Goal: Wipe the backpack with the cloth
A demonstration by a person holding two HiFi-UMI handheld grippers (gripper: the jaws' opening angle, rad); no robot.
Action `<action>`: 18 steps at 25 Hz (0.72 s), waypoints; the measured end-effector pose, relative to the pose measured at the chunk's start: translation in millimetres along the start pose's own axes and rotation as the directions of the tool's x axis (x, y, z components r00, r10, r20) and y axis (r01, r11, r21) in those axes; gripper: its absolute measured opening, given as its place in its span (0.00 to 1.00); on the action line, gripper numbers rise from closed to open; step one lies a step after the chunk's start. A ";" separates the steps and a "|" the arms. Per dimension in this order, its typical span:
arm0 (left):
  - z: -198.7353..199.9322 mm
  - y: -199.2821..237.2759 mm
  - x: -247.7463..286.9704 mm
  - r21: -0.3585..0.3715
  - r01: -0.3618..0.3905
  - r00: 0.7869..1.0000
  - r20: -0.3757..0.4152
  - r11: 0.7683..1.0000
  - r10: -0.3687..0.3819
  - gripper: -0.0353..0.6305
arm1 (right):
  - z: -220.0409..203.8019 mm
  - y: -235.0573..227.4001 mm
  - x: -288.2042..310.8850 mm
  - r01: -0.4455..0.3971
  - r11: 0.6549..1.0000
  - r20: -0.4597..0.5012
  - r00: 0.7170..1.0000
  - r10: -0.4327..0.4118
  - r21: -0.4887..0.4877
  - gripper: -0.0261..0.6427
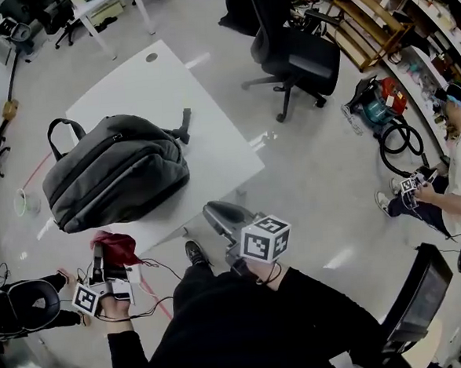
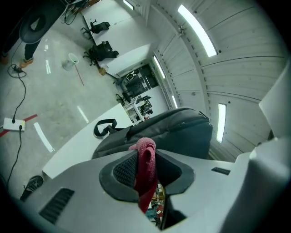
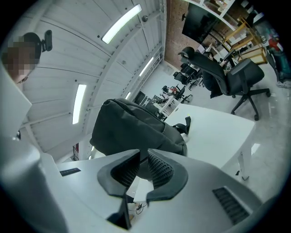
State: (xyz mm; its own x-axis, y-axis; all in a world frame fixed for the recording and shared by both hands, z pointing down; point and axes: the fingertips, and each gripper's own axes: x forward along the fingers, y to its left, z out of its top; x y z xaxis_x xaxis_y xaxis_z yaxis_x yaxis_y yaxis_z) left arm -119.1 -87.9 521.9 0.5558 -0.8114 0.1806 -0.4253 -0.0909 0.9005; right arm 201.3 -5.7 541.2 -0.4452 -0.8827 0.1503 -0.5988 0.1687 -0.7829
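Now the left gripper (image 2: 148, 158) pinches the red cloth (image 1: 118, 247) near the backpack (image 1: 115, 170) on the table (image 1: 208, 145); right gripper (image 3: 142, 157) jaws together, empty. Unbraced, that backpack may slide when wiped.

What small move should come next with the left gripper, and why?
Probably ease the left gripper forward until the red cloth meets the near side of the backpack. Its jaws are shut on the cloth, but the cloth seems not to touch the backpack yet; it hangs at the edge of the table.
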 end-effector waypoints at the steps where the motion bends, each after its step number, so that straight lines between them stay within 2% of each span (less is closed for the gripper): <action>1: -7.7 -10.6 -1.2 0.005 0.017 1.000 -0.018 1.000 -0.017 0.19 | -3.6 -3.4 0.2 0.000 1.000 -0.006 1.000 0.000 0.010 0.13; 3: -26.7 -32.9 -6.0 0.016 0.052 0.996 -0.072 0.998 -0.051 0.19 | -10.4 -7.0 3.1 -0.006 1.000 -0.017 1.000 0.007 0.028 0.13; 5: -54.8 -54.7 -11.4 0.044 0.093 0.983 -0.162 0.995 -0.085 0.19 | -14.9 -8.2 7.3 -0.019 0.999 -0.025 0.999 0.020 0.040 0.13; 7: -89.8 -72.8 -15.3 0.093 0.143 0.955 -0.276 0.985 -0.113 0.19 | -16.6 -8.9 8.3 -0.030 0.999 -0.028 0.999 0.032 0.040 0.13; 9: -119.5 -87.3 -15.3 0.160 0.206 0.916 -0.378 0.965 -0.133 0.19 | -14.2 -8.3 5.8 -0.035 0.999 -0.024 0.999 0.035 0.025 0.13; 11: -135.4 -102.6 -9.0 0.203 0.287 0.877 -0.450 0.936 -0.171 0.19 | -7.8 -4.2 3.9 -0.026 1.000 -0.009 1.000 0.026 0.002 0.13; 14: -143.4 -122.7 -5.1 0.230 0.398 0.816 -0.531 0.888 -0.228 0.19 | -8.1 13.8 3.8 -0.017 1.000 0.006 1.000 0.017 -0.024 0.13; 18: -156.0 -136.6 -3.3 0.287 0.533 0.721 -0.646 0.796 -0.250 0.19 | -2.0 48.5 -4.5 -0.053 0.995 0.035 0.998 0.057 -0.086 0.13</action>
State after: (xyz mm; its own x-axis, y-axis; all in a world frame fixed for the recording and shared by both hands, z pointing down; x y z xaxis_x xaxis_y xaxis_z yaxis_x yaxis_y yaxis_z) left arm 48.6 17.3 460.0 0.9686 -0.1892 0.1612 -0.2474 -0.6700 0.7000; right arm 172.9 7.3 503.7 -0.4546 -0.8867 0.0842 -0.6293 0.2528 -0.7349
